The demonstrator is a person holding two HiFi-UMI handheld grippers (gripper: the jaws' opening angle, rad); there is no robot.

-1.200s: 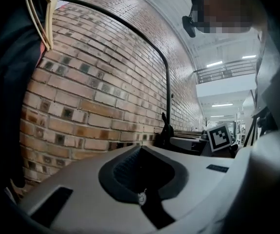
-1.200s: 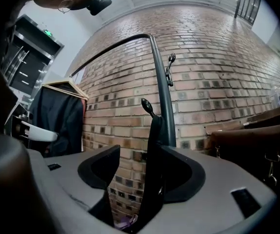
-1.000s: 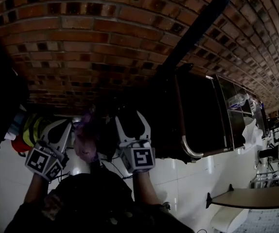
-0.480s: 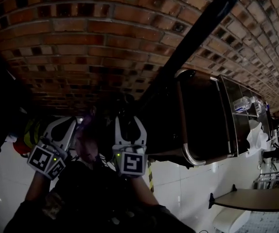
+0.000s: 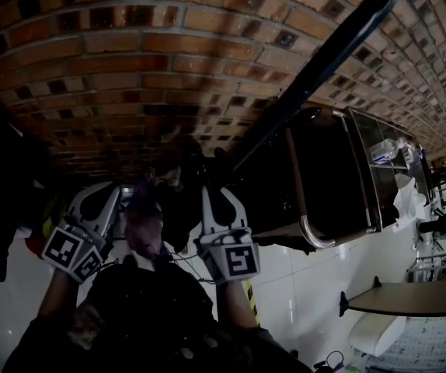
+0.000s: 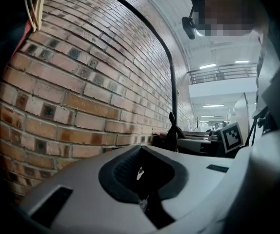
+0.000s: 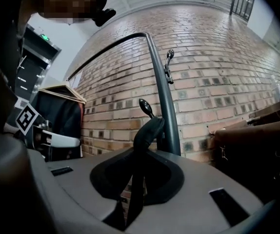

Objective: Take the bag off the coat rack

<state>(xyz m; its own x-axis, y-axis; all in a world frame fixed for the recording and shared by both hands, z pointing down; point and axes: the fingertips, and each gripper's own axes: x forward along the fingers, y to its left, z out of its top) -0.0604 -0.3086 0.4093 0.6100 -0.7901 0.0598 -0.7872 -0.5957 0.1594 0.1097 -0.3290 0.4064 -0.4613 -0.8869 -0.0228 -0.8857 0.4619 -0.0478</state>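
A black bag strap (image 7: 147, 130) is looped over a knobbed hook (image 7: 144, 105) on the dark coat rack pole (image 7: 164, 91). The strap runs down between the jaws of my right gripper (image 7: 138, 172). They have just been closing and now pinch it. In the head view my right gripper (image 5: 220, 202) reaches into the dark bag (image 5: 182, 196) by the pole (image 5: 316, 68). A purple piece (image 5: 142, 222) hangs between the two grippers. My left gripper (image 5: 97, 202) is level beside it, facing the brick wall, and its jaws (image 6: 140, 168) are together with nothing seen between them.
The brick wall (image 5: 130, 68) stands close behind the rack. A dark cabinet with a chrome rail (image 5: 304, 224) stands to the right, and a brown case (image 7: 257, 145) is beside the pole. A dark garment on a wooden hanger (image 7: 62, 108) hangs to the left. A white table (image 5: 402, 305) is at the lower right.
The right gripper's fingers stood wide apart a second ago and have drawn together on the strap. The left gripper has shifted slightly along the wall.
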